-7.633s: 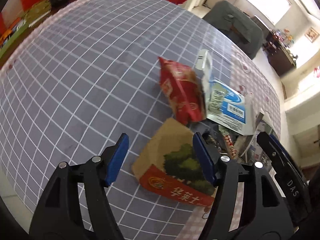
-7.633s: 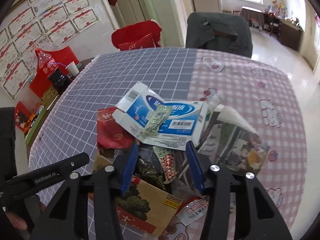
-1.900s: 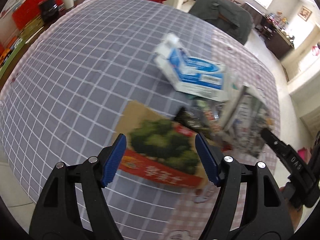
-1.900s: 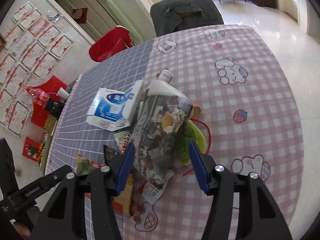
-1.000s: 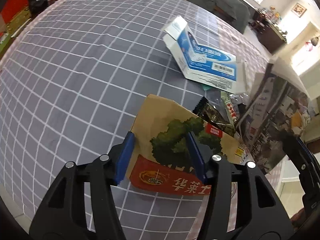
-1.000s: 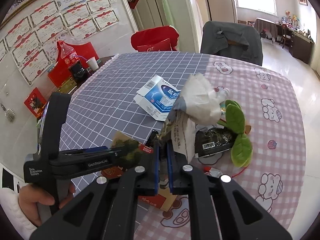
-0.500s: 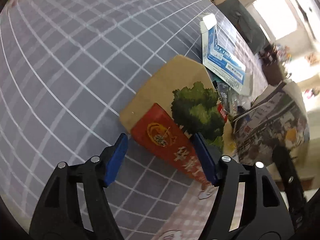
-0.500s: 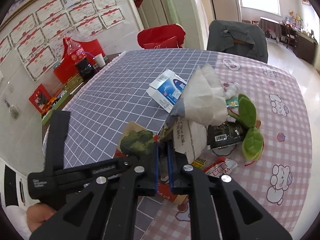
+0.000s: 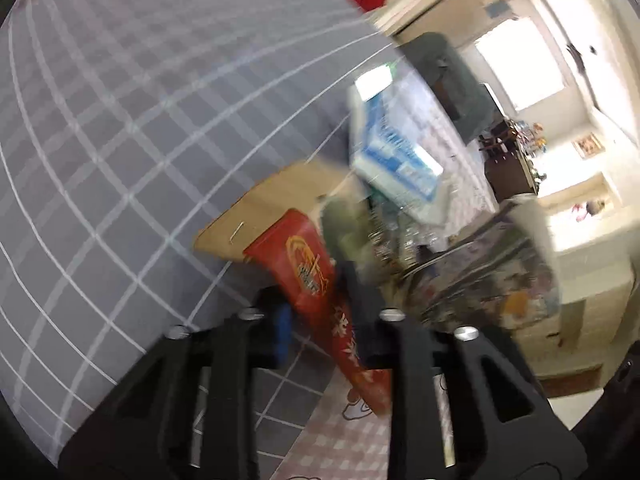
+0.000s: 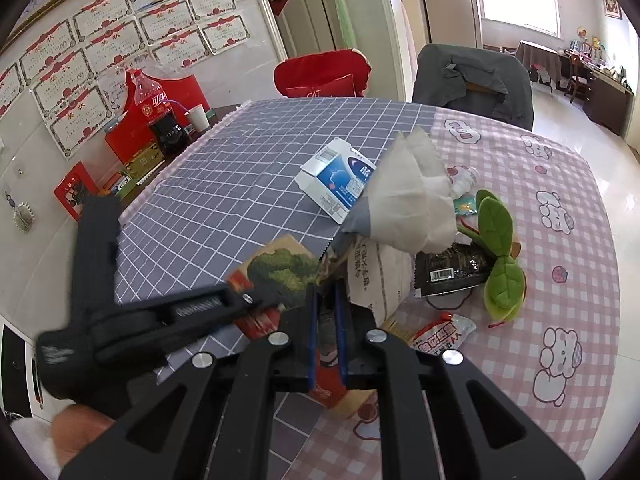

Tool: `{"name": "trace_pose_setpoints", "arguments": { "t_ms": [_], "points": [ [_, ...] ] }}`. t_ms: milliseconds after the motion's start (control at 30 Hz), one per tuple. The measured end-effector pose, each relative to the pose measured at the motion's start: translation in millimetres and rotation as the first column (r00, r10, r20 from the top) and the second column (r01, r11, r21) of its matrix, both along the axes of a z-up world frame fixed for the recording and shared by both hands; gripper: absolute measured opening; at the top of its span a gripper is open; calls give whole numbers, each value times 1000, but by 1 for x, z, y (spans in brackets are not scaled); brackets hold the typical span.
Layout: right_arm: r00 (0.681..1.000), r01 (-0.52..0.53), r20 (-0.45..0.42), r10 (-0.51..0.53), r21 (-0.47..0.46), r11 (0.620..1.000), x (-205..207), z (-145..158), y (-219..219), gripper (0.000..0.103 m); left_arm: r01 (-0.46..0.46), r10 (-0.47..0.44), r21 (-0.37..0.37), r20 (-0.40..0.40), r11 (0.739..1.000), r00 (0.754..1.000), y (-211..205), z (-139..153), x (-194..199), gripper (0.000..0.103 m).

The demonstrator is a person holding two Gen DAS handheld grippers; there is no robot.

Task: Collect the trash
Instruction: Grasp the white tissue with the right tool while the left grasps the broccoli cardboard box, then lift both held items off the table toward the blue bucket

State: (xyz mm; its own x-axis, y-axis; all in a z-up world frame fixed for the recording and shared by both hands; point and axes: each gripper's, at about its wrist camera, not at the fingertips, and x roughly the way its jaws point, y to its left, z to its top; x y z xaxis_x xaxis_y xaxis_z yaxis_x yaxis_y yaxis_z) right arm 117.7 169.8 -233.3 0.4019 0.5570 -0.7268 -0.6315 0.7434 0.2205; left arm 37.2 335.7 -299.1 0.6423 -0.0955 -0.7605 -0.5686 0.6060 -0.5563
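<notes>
Left wrist view, blurred: left gripper (image 9: 320, 312) just closed, now pinching the red lower edge of the paper bag (image 9: 296, 236), the bag standing tilted between the pads. Right wrist view: right gripper (image 10: 325, 312) pressed together on the near edge of the newspaper wrap (image 10: 404, 216), lifted clear above the table (image 10: 224, 184).

Relative to the bag: blue box (image 10: 340, 184) just beyond; dark wrapper (image 10: 452, 270) and green leaf toy (image 10: 500, 256) to its right, under the raised wrap; red-and-white sachet (image 10: 440, 334) on the right, nearer the camera; all lying on the cloth.

Likely handling, judged from looks: bag light, thin card-like paper, stiff enough to hold shape yet prone to crease or swing from an edge grip; best pinched near a corner. Wrap soft, floppy, liable to slip or tear if tugged. Foil wrappers slick and flat, hard to get under; easiest at a raised crimped end.
</notes>
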Motion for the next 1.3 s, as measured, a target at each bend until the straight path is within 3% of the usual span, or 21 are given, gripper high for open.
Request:
{"name": "trace_pose_setpoints", "arguments": {
  "t_ms": [100, 367, 600, 800, 967, 1100, 1300],
  "points": [
    [1000, 5, 7, -5, 1, 1000, 0, 5, -3, 9, 32, -33, 55, 21, 998, 999, -6, 22, 7, 8],
    [998, 43, 36, -44, 28, 999, 3, 30, -24, 8, 131, -155, 253, 75, 959, 985, -41, 87, 18, 7],
    [992, 108, -68, -104, 65, 992, 11, 46, -66, 8, 247, -272, 309, 40, 918, 961, -79, 110, 35, 7],
    [951, 221, -232, -206, 41, 974, 24, 21, -104, 8, 393, -395, 305, -58, 867, 917, -125, 94, 57, 7],
    [923, 261, -297, -244, 18, 965, 30, -3, -118, 12, 463, -443, 281, -135, 841, 887, -142, 71, 70, 7],
    [917, 274, -295, -268, -24, 961, 35, -10, -120, 13, 477, -449, 293, -160, 829, 879, -148, 66, 73, 7],
    [905, 279, -339, -258, 16, 960, 46, -22, -130, 11, 471, -438, 304, -174, 828, 882, -154, 64, 79, 7]
  ]
}}
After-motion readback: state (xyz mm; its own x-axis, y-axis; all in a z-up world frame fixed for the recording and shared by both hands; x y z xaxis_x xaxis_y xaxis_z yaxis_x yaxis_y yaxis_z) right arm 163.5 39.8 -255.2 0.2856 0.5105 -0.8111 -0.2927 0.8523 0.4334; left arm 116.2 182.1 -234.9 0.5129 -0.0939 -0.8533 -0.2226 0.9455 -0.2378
